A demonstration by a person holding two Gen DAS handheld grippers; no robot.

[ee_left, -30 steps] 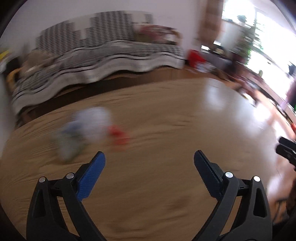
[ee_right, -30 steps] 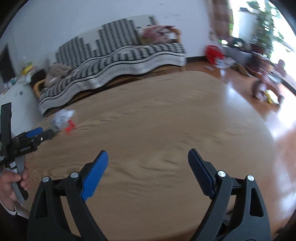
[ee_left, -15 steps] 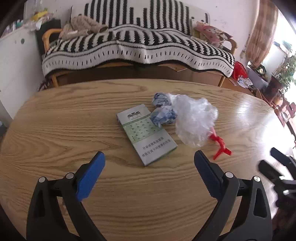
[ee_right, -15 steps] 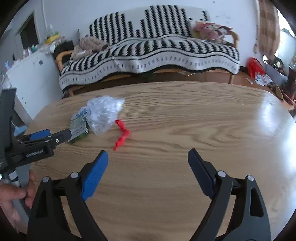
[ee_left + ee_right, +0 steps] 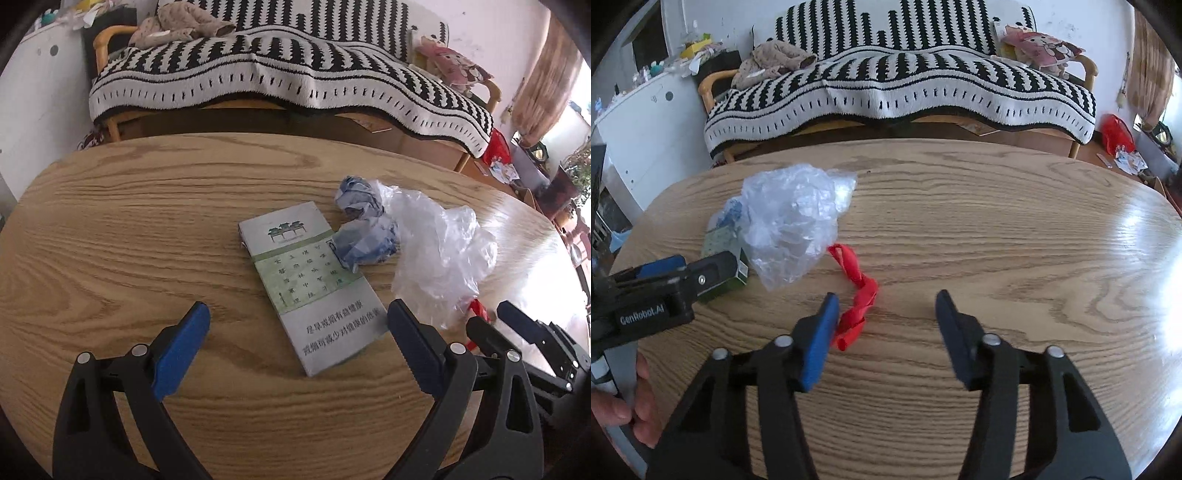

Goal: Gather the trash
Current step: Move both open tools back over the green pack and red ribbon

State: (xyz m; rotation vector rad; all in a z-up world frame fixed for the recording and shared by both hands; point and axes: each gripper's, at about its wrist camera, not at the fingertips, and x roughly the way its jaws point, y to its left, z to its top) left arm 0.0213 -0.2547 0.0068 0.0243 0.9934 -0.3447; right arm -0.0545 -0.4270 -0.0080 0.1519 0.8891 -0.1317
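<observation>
Four pieces of trash lie on the wooden table (image 5: pixel 110 229): a green-and-white carton (image 5: pixel 314 291) flat on the wood, a crumpled blue-and-white paper wad (image 5: pixel 364 230) touching its far right edge, a clear plastic bag (image 5: pixel 439 254) just right of the wad, and a twisted red strip (image 5: pixel 855 291) beside the bag's near end.

Compared with half a second ago, we see the trash larger and nearer in both wrist views. The left gripper (image 5: pixel 297 341) stands wide, nothing between its pads; the near end of the carton now lies between its fingertips, where earlier it sat ahead of them. The right gripper (image 5: pixel 886 325) has just been closing and stands about half open, with bare table between the jaws. Its left pad (image 5: pixel 818 343) now overlaps the near end of the red strip; we cannot tell whether they touch.

Behind the table, the striped sofa (image 5: pixel 905 88) shows sharp.
</observation>
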